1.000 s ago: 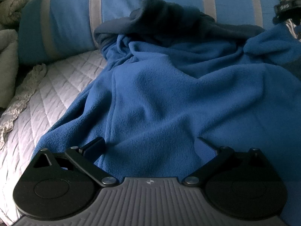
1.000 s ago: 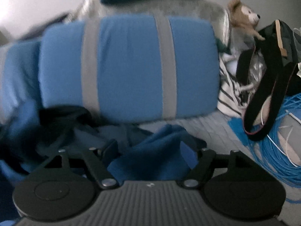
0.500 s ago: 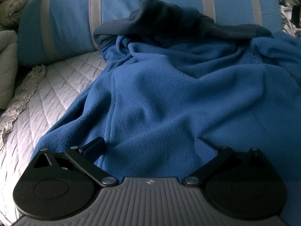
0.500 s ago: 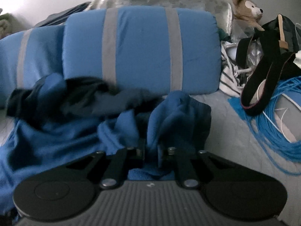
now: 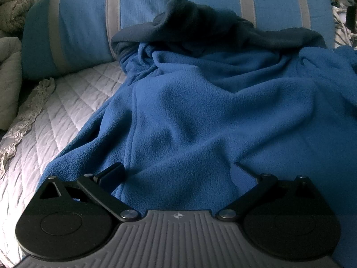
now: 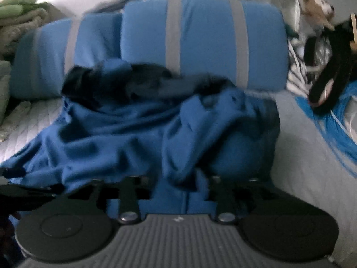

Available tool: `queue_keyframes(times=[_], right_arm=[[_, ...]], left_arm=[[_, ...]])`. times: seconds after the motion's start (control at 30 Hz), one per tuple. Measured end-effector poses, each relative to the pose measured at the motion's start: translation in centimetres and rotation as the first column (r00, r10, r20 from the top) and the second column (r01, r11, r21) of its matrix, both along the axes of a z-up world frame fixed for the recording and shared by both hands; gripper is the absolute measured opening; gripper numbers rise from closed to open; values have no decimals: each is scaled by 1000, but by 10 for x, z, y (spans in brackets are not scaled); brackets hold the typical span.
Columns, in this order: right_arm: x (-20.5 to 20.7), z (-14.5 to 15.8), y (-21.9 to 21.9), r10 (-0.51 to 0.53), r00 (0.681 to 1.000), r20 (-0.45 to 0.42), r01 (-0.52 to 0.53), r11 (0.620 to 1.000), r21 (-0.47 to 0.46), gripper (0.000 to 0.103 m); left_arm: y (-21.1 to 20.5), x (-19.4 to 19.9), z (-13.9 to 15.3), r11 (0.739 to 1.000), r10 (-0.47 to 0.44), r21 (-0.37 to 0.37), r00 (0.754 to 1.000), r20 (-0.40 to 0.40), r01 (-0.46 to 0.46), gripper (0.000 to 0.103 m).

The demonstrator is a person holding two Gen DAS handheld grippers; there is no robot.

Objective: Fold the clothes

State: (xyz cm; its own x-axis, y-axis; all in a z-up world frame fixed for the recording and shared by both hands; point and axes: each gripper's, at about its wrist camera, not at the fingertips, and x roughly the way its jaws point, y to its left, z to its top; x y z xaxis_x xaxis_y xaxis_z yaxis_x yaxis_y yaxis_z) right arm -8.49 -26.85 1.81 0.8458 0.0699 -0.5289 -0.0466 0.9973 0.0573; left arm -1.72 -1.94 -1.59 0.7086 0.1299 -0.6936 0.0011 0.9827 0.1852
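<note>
A blue fleece garment (image 5: 212,111) with a dark navy hood (image 5: 200,29) lies crumpled on the quilted bed. My left gripper (image 5: 176,174) is open, its fingers resting low over the garment's near edge. In the right wrist view the same garment (image 6: 133,138) spreads leftward. My right gripper (image 6: 178,185) holds a fold of blue fleece between its fingers; the view is blurred and the fingertips are hidden by the cloth.
Two blue pillows with grey stripes (image 5: 100,22) (image 6: 200,40) stand behind the garment. A beige blanket (image 5: 13,11) lies at left. At right lie a teddy bear (image 6: 316,11), a black strap (image 6: 328,67) and a blue cord (image 6: 334,129). White quilt (image 5: 55,116) shows at left.
My right gripper shut on a fold of the fleece, then pulled it back and up, away from the pillows. The garment's right side shifted. My left gripper stayed still and open.
</note>
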Motion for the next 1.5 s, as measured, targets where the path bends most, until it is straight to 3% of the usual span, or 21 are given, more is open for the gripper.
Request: queue_keyframes(times=[0.17, 0.3, 0.47, 0.67, 0.73, 0.8, 0.97, 1.13, 1.3, 1.4, 1.5], right_arm=[[-3, 19, -1, -21, 990, 141, 24, 1000, -19, 77], [13, 37, -19, -108, 973, 205, 113, 994, -13, 78], [63, 47, -58, -218, 971, 96, 210, 974, 84, 78], [118, 25, -86, -257, 961, -100, 268, 956, 121, 73], [127, 14, -88, -252, 956, -150, 271, 955, 124, 40], [130, 8, -88, -248, 953, -173, 271, 954, 126, 18], [111, 28, -92, -309, 950, -38, 312, 946, 90, 13], [92, 63, -135, -430, 899, 82, 420, 900, 121, 11], [82, 86, -202, -518, 851, 88, 502, 851, 155, 11], [85, 94, -235, -545, 833, 101, 532, 837, 126, 10], [90, 101, -273, -591, 799, 115, 582, 807, 101, 10]], left_arm=[[1, -1, 0, 1000, -4, -1, 1000, 5, 4, 103], [1, -1, -1, 1000, -7, -1, 1000, 9, 7, 103], [2, -2, -1, 1000, -11, -1, 1000, 14, 11, 103], [2, -3, -1, 1000, -13, 0, 1000, 20, 13, 103], [2, -3, -2, 1000, -12, 1, 1000, 21, 12, 103], [1, -3, -2, 1000, -11, 1, 1000, 23, 11, 103], [1, -2, -1, 1000, -3, 0, 1000, 19, 3, 103], [12, -6, 35, 999, -43, -27, 990, 134, 47, 103], [24, -10, 73, 994, -81, -49, 963, 256, 97, 103], [34, -14, 110, 988, -92, -90, 943, 320, 127, 103], [34, -11, 139, 983, -122, -85, 930, 347, 161, 103]])
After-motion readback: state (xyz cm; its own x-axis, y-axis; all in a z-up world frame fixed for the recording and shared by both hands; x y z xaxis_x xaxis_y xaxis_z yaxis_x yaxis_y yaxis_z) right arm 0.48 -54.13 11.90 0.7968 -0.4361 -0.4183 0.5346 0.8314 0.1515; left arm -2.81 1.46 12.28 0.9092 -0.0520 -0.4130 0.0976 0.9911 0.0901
